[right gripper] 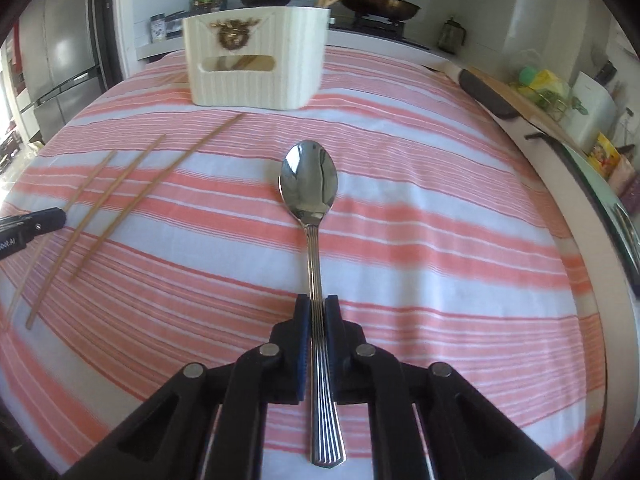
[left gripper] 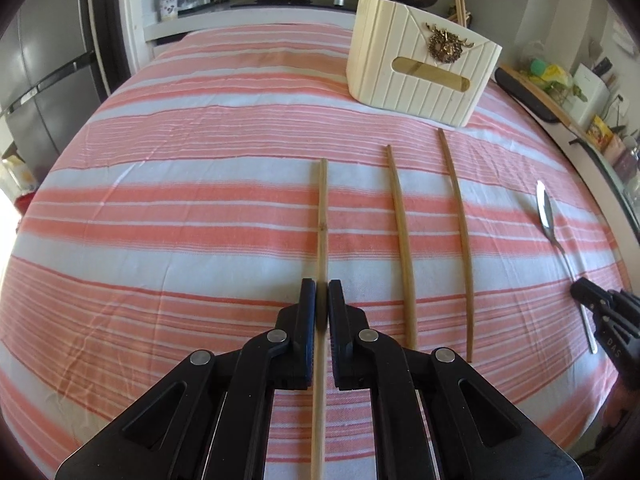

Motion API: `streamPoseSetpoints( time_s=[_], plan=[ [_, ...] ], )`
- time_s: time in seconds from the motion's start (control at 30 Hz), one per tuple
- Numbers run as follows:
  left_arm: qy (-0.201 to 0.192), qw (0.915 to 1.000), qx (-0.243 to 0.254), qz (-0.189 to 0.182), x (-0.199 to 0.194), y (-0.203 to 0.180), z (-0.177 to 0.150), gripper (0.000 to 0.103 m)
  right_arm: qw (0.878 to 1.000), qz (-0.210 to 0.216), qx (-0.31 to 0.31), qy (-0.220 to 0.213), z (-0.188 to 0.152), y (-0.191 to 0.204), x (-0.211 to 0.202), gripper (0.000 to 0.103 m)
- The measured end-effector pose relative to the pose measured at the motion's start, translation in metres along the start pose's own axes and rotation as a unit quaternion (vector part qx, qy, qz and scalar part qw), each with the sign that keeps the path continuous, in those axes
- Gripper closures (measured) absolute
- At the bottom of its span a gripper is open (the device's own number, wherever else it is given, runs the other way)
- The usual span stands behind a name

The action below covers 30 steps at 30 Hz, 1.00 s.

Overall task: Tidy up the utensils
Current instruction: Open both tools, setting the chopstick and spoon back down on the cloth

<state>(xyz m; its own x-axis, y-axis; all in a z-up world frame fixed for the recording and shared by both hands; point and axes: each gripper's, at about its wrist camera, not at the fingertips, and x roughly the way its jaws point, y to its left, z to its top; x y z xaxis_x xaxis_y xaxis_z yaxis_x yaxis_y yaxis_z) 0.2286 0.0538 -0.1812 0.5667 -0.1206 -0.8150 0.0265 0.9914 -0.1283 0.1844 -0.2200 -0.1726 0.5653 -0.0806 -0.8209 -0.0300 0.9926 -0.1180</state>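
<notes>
Spoon (right gripper: pixel 310 184) bowl plain only in right view — right gripper (right gripper: pixel 317 312) fingers clamp its handle, left gripper (left gripper: pixel 321 296) fingers pinch a chopstick (left gripper: pixel 322 220).

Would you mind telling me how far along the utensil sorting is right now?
Done: the white holder seems to hold some chopsticks already. In hand: the left gripper is shut on one chopstick, and the right gripper on the spoon. Left: two chopsticks lie on the striped cloth.
</notes>
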Motion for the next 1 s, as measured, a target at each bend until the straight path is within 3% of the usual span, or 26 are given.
streamPoseSetpoints(
  time_s=[0.1,0.17,0.2,0.23,0.27,0.3,0.33,0.4,0.57,0.83,1.0],
  plan=[
    [-0.004,1.0,-0.002,0.001,-0.001,0.0,-0.001,0.097,0.999,-0.041,0.018,0.002,-0.015,-0.027,-0.005,0.096],
    [-0.007,1.0,-0.001,-0.004,-0.002,-0.001,-0.002,0.092,0.999,-0.041,0.029,-0.002,-0.02,-0.04,-0.009,0.096],
    [-0.006,0.9999,-0.001,-0.012,-0.002,0.0,-0.002,0.083,0.999,-0.03,0.037,-0.009,-0.023,-0.044,-0.012,0.095],
    [-0.006,0.9998,-0.002,-0.02,-0.004,0.0,-0.002,0.064,0.999,-0.017,0.048,-0.014,-0.024,-0.048,-0.014,0.092],
    [-0.006,0.9998,-0.001,-0.016,-0.006,-0.001,-0.003,0.048,0.998,-0.007,0.058,-0.019,-0.025,-0.053,-0.016,0.078],
    [-0.01,0.9999,0.002,-0.002,-0.009,0.0,-0.004,0.018,0.997,0.003,0.068,-0.025,-0.028,-0.057,-0.019,0.067],
    [-0.017,0.9997,0.005,0.015,-0.013,0.001,-0.005,0.008,0.996,0.006,0.076,-0.034,-0.03,-0.061,-0.022,0.047],
    [-0.025,0.9992,0.014,0.026,-0.02,0.007,-0.009,0.008,0.995,0.005,0.086,-0.048,-0.034,-0.066,-0.029,0.043],
    [0.012,0.9999,0.006,-0.005,-0.019,0.029,-0.014,0.008,0.996,0.02,0.09,-0.013,-0.038,-0.069,-0.023,0.043],
    [0.011,0.9988,0.047,-0.012,-0.016,0.026,0.008,0.008,0.997,0.03,0.067,0.017,-0.031,-0.057,-0.017,0.043],
    [0.038,0.9943,0.096,0.026,0.015,0.01,0.024,0.013,0.999,0.018,0.045,0.024,-0.014,-0.056,0.0,0.043]
  ],
)
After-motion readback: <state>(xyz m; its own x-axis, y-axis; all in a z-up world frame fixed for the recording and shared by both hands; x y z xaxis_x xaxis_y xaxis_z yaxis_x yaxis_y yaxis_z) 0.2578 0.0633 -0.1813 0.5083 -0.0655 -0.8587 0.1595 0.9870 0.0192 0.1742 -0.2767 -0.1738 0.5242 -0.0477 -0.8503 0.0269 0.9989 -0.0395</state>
